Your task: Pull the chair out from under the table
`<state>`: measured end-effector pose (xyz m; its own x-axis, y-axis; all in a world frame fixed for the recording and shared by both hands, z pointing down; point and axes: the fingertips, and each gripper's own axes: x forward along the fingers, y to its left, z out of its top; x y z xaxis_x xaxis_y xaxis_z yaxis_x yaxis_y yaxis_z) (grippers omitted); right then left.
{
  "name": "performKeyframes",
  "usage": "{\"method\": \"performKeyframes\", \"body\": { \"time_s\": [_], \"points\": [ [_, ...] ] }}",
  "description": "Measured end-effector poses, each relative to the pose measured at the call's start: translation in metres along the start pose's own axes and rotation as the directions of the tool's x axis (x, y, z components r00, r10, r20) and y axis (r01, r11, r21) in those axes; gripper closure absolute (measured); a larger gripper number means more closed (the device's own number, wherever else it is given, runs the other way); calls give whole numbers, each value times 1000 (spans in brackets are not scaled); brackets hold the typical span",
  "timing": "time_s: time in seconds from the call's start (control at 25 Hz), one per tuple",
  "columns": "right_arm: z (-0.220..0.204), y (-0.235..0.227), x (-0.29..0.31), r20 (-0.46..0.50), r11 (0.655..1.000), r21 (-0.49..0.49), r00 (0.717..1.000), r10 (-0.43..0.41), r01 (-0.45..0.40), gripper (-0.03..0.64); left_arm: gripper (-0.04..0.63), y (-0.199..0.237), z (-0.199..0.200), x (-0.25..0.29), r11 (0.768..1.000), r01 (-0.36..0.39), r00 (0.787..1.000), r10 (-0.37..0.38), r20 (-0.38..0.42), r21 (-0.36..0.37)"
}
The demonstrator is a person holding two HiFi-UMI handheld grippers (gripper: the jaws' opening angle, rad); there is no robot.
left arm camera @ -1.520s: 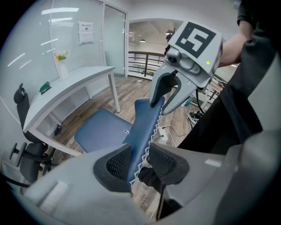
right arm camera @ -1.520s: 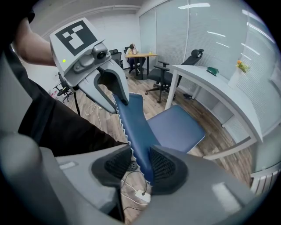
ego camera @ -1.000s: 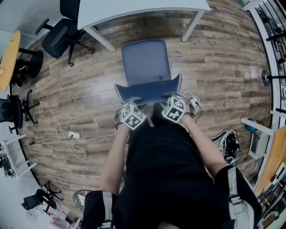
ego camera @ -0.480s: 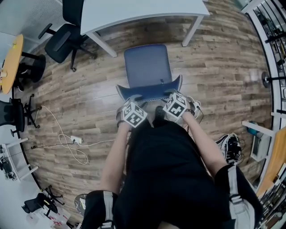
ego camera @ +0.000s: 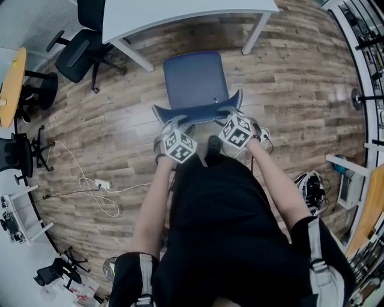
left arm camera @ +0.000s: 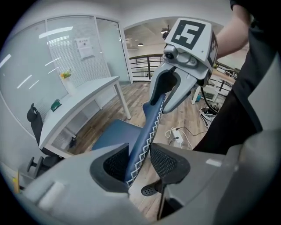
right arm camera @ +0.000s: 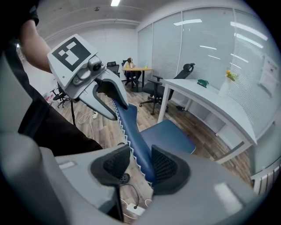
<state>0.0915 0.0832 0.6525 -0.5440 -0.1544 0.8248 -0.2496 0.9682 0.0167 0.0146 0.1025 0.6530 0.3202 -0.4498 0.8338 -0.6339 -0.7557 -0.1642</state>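
Observation:
The blue chair [ego camera: 195, 78] stands on the wood floor just in front of the white table [ego camera: 180, 15], its seat out from under it. My left gripper [ego camera: 177, 123] and right gripper [ego camera: 231, 115] both straddle the top edge of the backrest [ego camera: 198, 111]. In the left gripper view the backrest [left arm camera: 147, 127] runs between the pads of my left gripper [left arm camera: 139, 160], with a gap on one side. The right gripper view shows the same: backrest [right arm camera: 131, 132] inside my right gripper [right arm camera: 140, 165], one pad standing off it. Both pairs of jaws have just been opening.
A black office chair [ego camera: 81, 51] sits left of the table. A white power strip with looped cable [ego camera: 99, 183] lies on the floor at left, and more cables [left arm camera: 175, 132] lie under the chair's back. A round yellow table [ego camera: 12, 78] is far left; bags [ego camera: 309, 189] lie at right.
Both grippers and the backrest top sit slightly higher in the head view than a second ago. The grippers still straddle the backrest.

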Motion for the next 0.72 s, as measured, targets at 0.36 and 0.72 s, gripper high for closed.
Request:
{"method": "performKeyframes", "body": {
  "time_s": [0.36, 0.72],
  "points": [
    [7, -9, 1, 79, 996, -79, 996, -41, 48, 468, 437, 12, 4, 2, 1000, -23, 1000, 22, 2, 8],
    [2, -12, 0, 86, 996, -80, 996, -31, 38, 468, 342, -1, 9, 4, 999, 31, 1000, -32, -2, -43]
  ]
}}
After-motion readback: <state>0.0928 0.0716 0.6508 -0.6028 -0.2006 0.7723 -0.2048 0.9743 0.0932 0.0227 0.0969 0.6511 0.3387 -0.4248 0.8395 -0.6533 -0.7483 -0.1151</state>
